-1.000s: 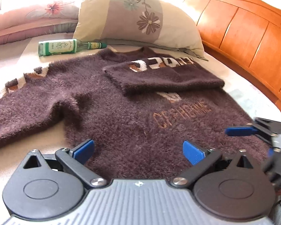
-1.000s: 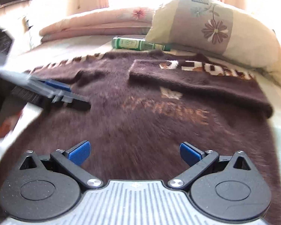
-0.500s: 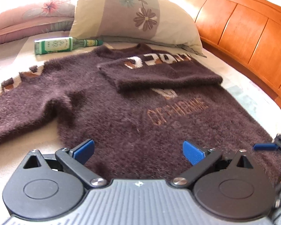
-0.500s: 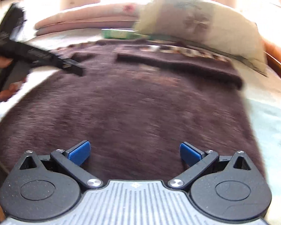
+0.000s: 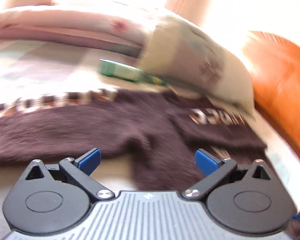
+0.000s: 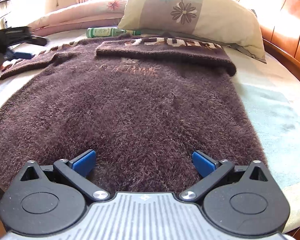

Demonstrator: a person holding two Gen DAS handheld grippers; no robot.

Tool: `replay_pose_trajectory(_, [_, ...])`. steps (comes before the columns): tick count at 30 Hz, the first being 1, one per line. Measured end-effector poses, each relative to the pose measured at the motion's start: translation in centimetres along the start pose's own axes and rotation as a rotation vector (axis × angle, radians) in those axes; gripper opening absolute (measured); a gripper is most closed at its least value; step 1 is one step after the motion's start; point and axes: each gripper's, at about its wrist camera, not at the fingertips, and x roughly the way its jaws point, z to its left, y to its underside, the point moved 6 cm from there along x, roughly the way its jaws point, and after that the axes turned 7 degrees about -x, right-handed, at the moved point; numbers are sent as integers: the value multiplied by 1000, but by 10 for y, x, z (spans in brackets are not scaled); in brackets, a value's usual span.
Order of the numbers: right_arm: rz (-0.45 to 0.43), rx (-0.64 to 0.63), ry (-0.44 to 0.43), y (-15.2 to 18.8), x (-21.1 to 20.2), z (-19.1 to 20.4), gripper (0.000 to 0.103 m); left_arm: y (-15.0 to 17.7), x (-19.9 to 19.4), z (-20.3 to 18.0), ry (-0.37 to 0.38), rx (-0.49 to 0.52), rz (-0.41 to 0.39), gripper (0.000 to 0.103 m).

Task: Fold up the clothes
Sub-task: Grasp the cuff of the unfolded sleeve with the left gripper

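Note:
A fuzzy dark-brown sweater (image 6: 134, 100) lies flat on the bed, its right sleeve (image 6: 164, 50) folded across the chest. The left sleeve (image 5: 50, 128) stretches out sideways with a pale pattern along it. My right gripper (image 6: 143, 163) is open, low over the sweater's hem, with fabric between its blue pads (image 6: 84, 161). My left gripper (image 5: 148, 160) is open too, hovering near the left armpit of the sweater (image 5: 160, 152); its view is motion-blurred. In the right wrist view the left gripper (image 6: 20, 55) shows at the far left over the left sleeve.
A green bottle (image 6: 108, 32) lies by the collar. A flowered pillow (image 6: 190, 16) and a pink one (image 6: 74, 18) lie at the head of the bed. The orange wooden headboard (image 6: 290, 28) runs along the right. Pale bedsheet (image 6: 274, 104) borders the sweater's right side.
My left gripper has swung left, from the sweater's body towards the left sleeve. The right gripper has dropped back to the hem and steadied. Both stay open.

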Motion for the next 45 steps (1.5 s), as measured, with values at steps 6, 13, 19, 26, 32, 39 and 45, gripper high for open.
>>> replay_pose_trajectory(6, [-22, 29, 31, 1, 1, 2, 103, -10, -23, 88, -30, -275, -18, 100])
replay_pose_trajectory(13, [-15, 38, 43, -1, 3, 2, 103, -15, -40, 166, -60, -534, 14, 100])
replay_pose_trajectory(19, [-24, 49, 55, -2, 4, 3, 103, -18, -49, 204, -24, -664, -52, 101])
replay_pose_trajectory(26, [25, 64, -15, -24, -6, 19, 103, -24, -41, 209, -3, -704, -124, 101])
replay_pose_trajectory(32, [-58, -66, -218, -75, -26, 85, 103, -28, -46, 220, 8, -752, -193, 101])
replay_pose_trajectory(39, [-84, -169, -409, -100, -23, 157, 103, -33, -52, 246, 78, -828, -294, 101])
replay_pose_trajectory(45, [-47, -166, -430, -95, -14, 169, 103, -33, -55, 261, 87, -891, -391, 99])
